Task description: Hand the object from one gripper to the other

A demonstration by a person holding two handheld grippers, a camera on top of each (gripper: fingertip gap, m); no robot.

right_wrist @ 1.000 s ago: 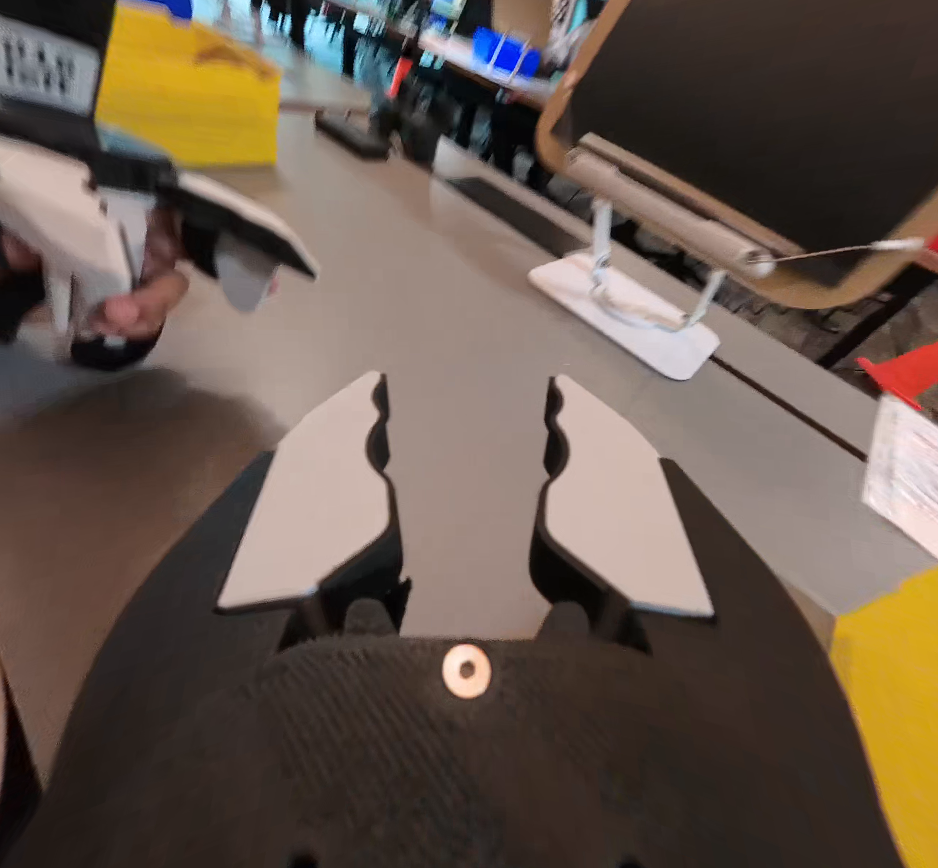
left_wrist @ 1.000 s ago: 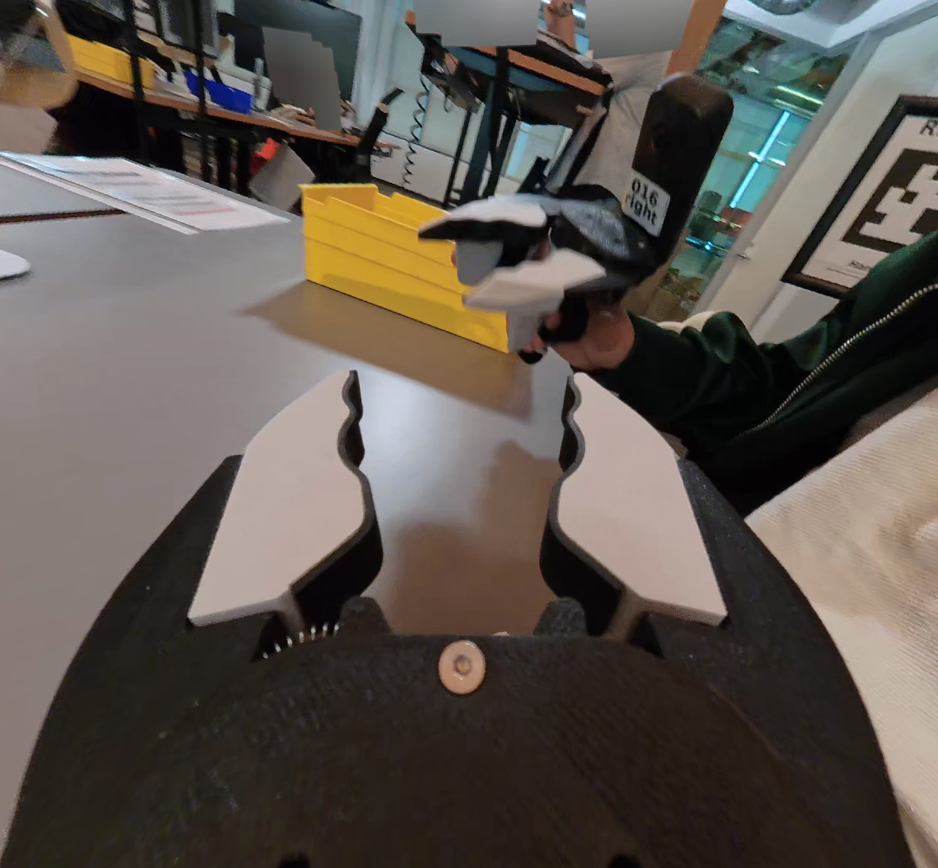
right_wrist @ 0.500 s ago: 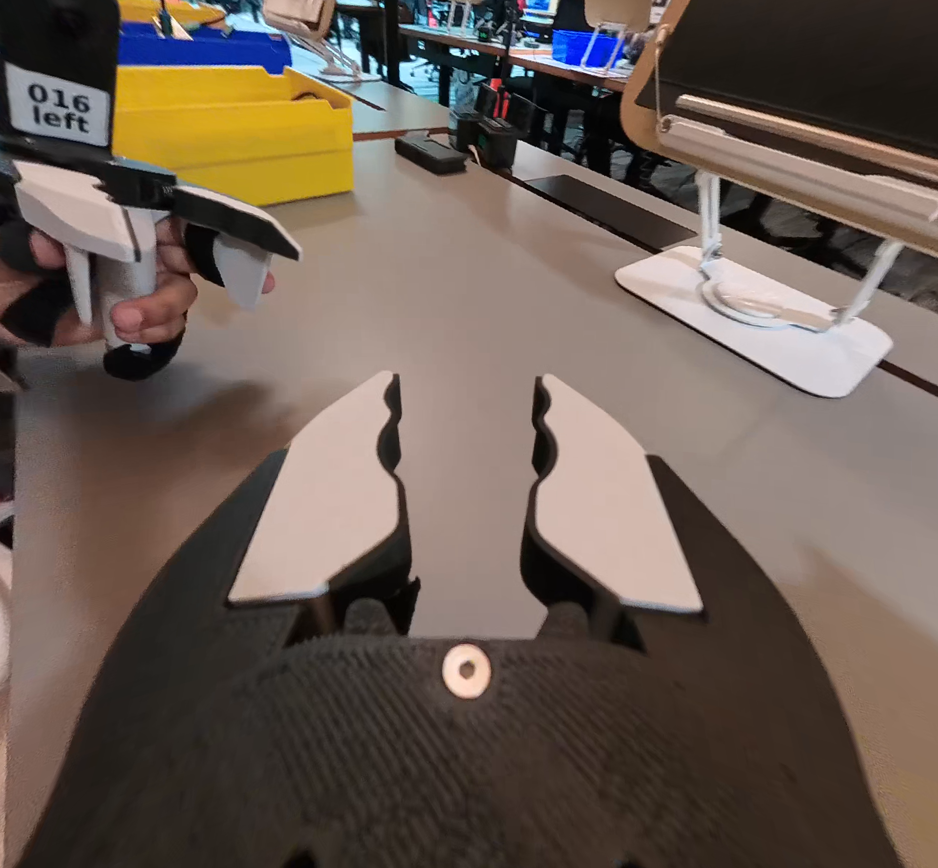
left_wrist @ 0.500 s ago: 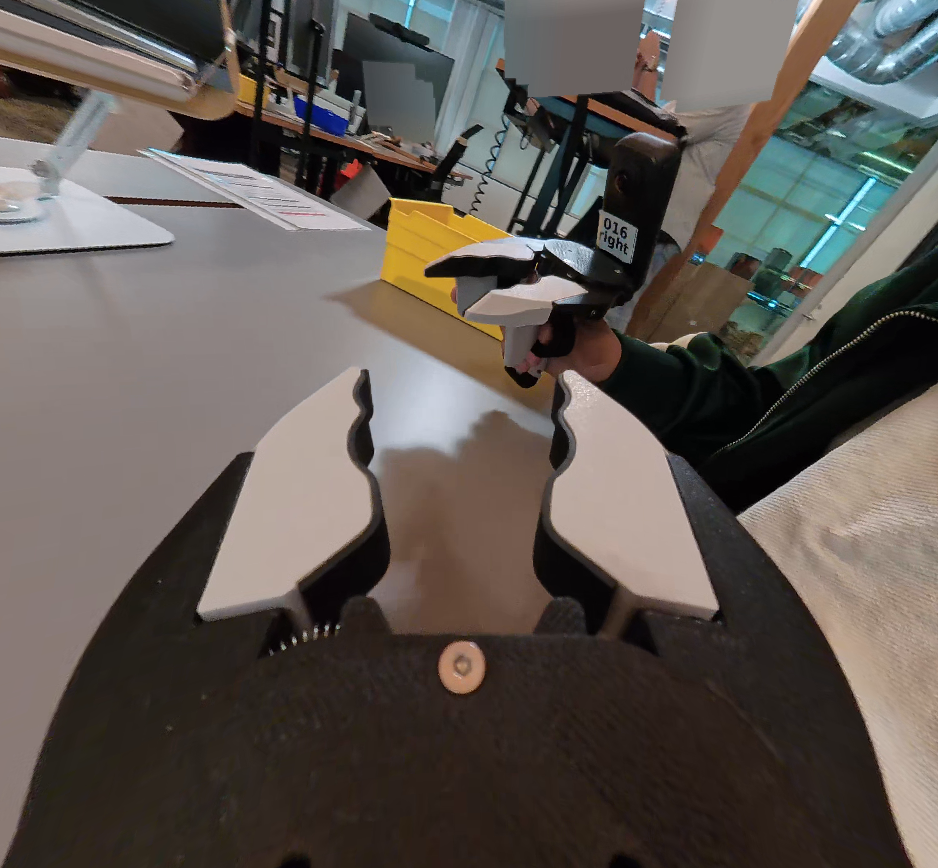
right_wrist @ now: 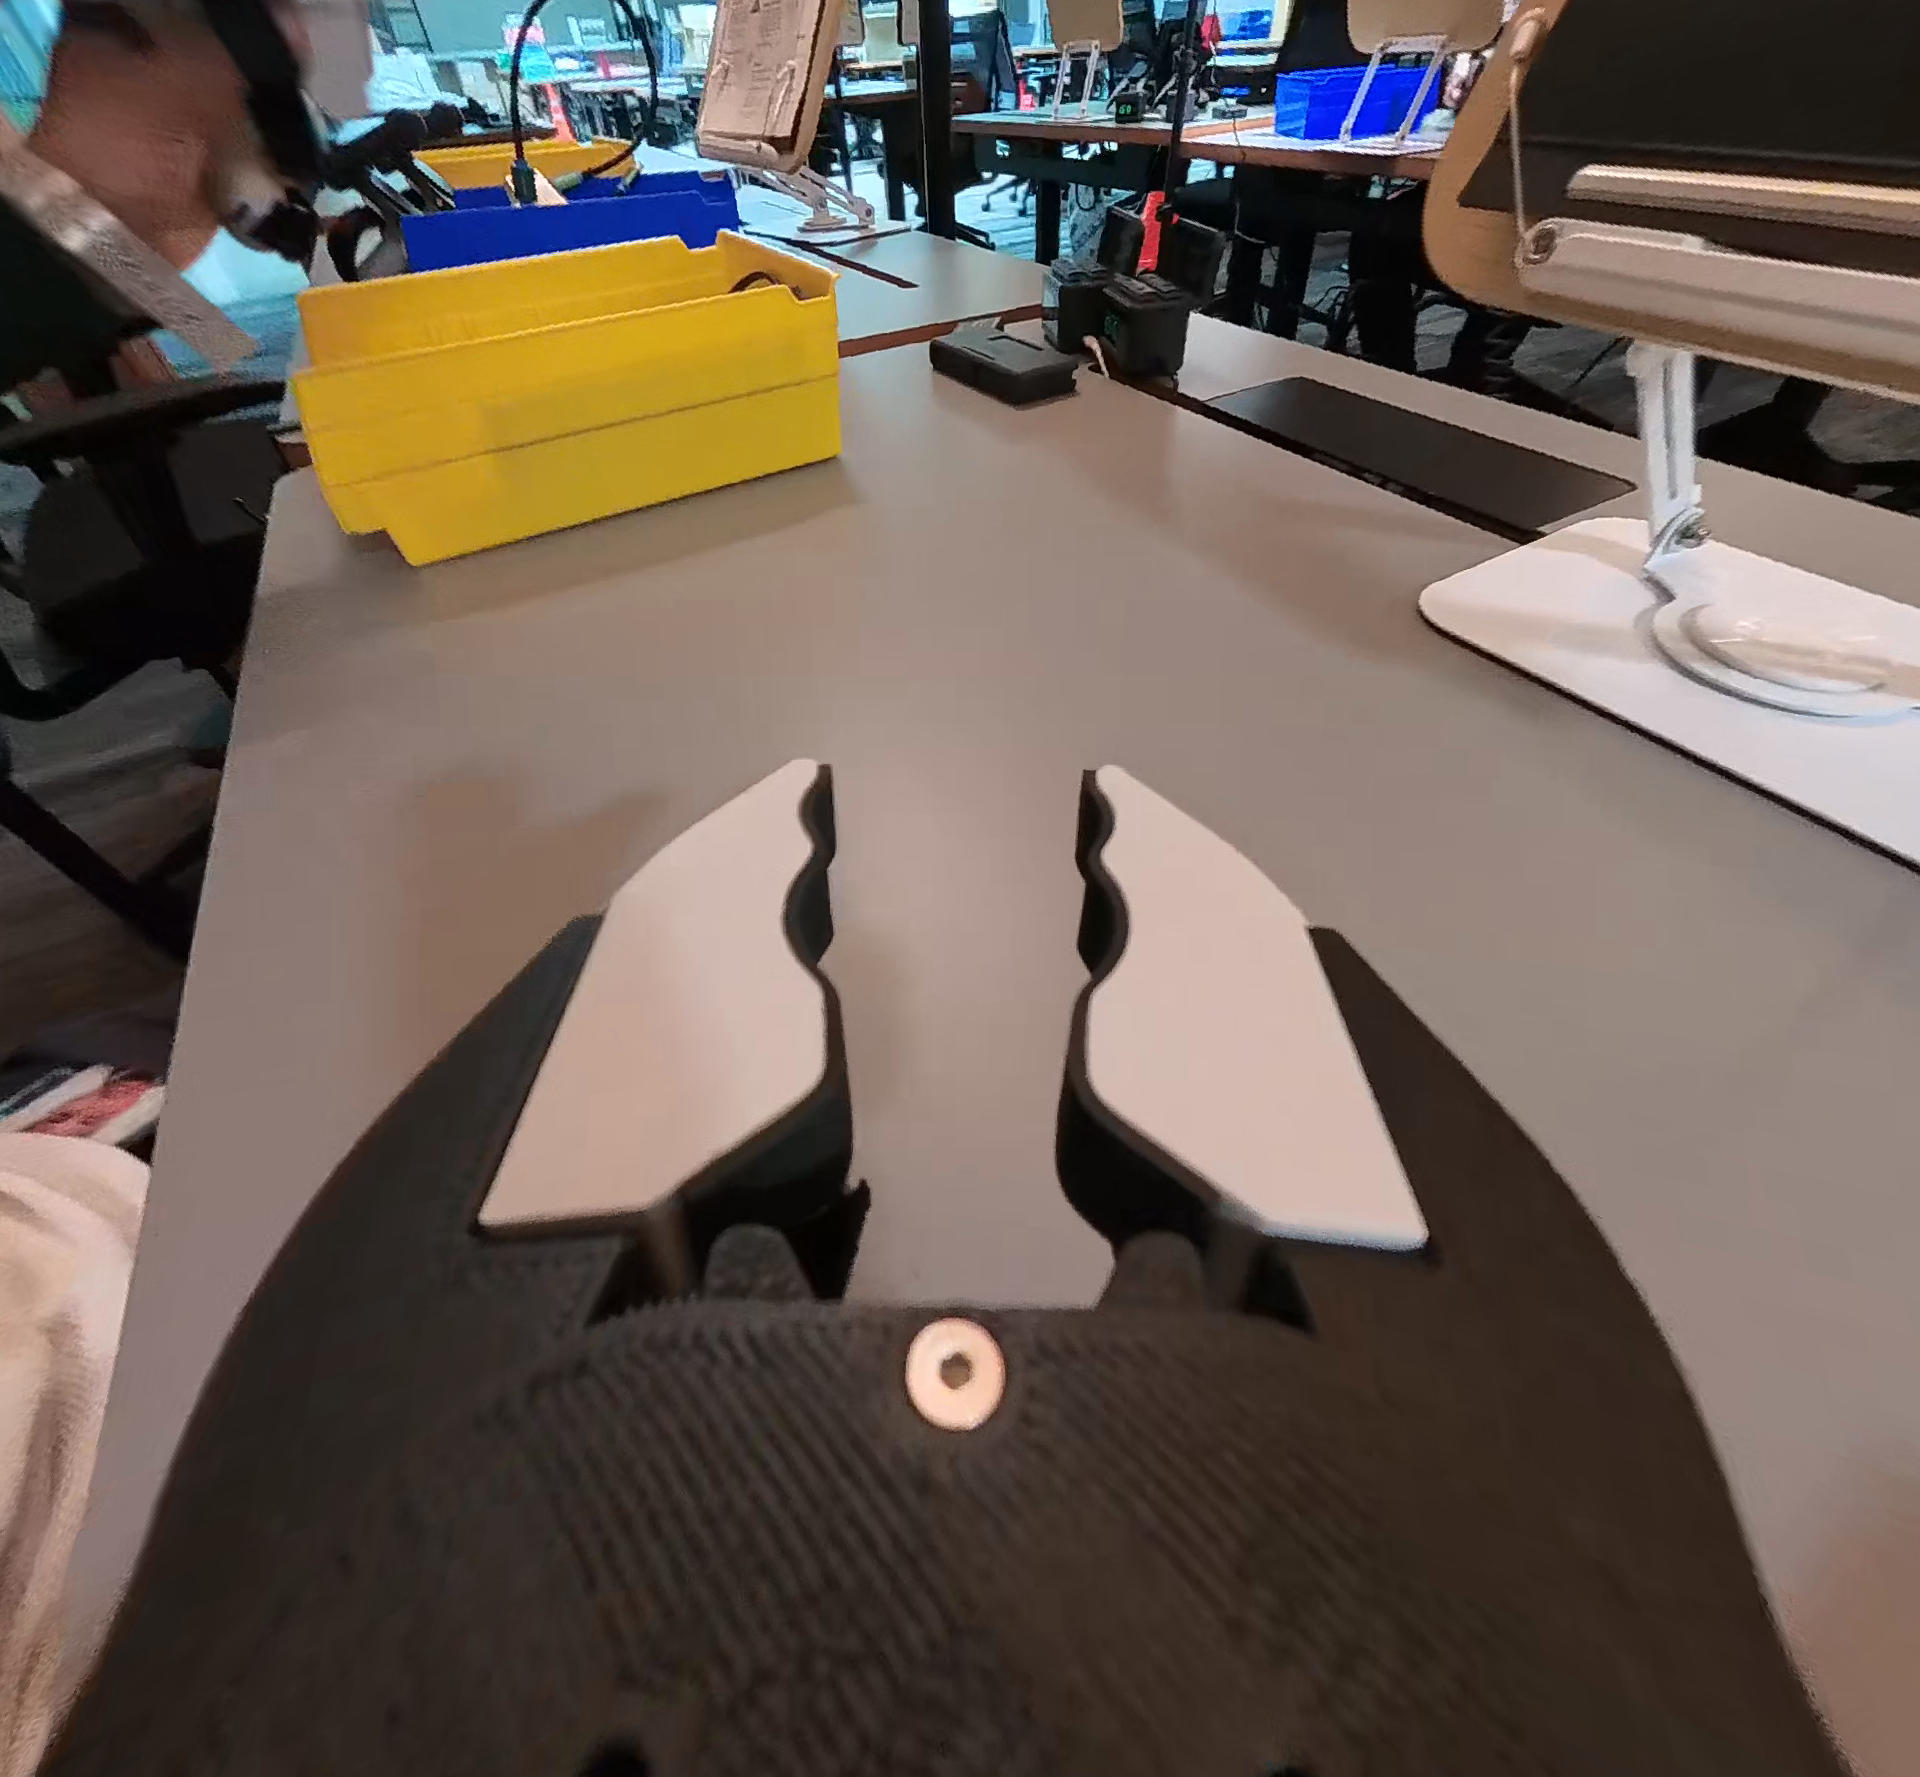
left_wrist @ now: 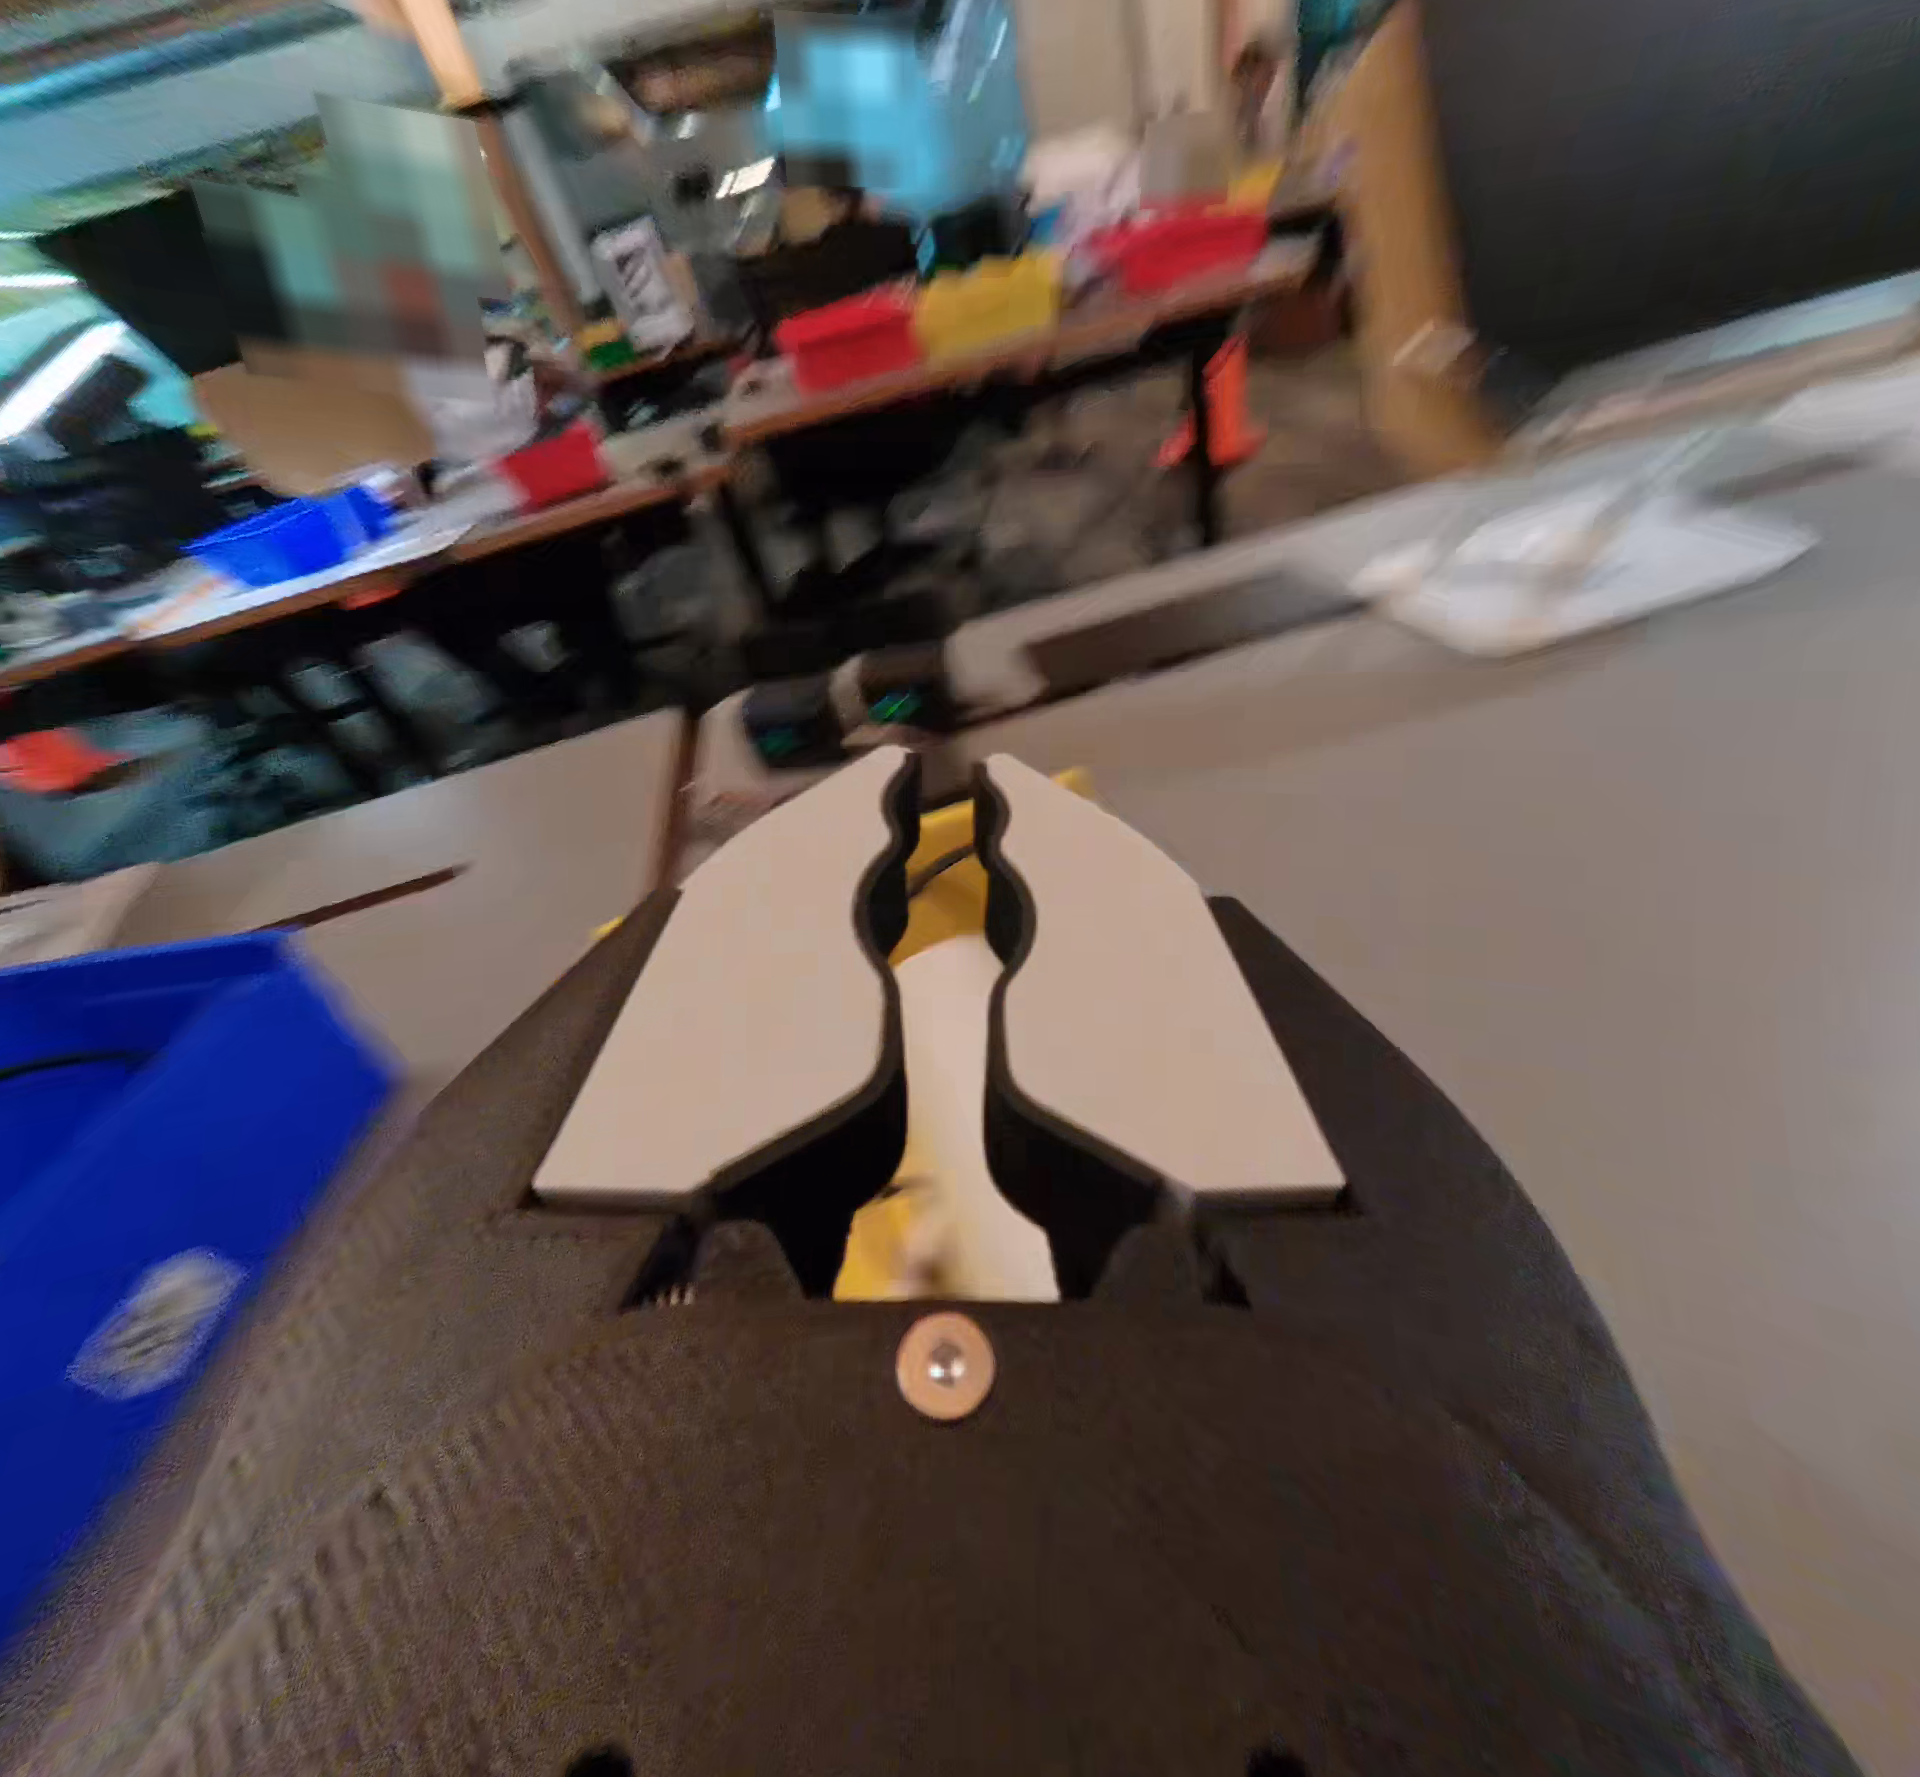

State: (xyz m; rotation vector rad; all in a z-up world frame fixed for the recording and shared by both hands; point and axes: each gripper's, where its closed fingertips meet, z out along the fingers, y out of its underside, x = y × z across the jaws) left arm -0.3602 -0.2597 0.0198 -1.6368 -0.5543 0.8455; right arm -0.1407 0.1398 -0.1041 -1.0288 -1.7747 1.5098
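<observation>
the left gripper (left_wrist: 945, 777) hangs above the yellow bin (left_wrist: 940, 896), fingers nearly closed around a white object (left_wrist: 951, 1021) — blurred, so whether they pinch it is unclear. a blue bin (left_wrist: 156, 1156) crowds its left. the right gripper (right_wrist: 954, 777) is open and empty over bare grey surface (right_wrist: 1039, 605) — a stand base (right_wrist: 1621, 626) lies rightward.

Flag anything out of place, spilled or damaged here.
Nothing looks spilled or damaged. One oddity: a black cable arches high into the air behind the yellow bin. The left wrist view is too blurred to judge.
</observation>
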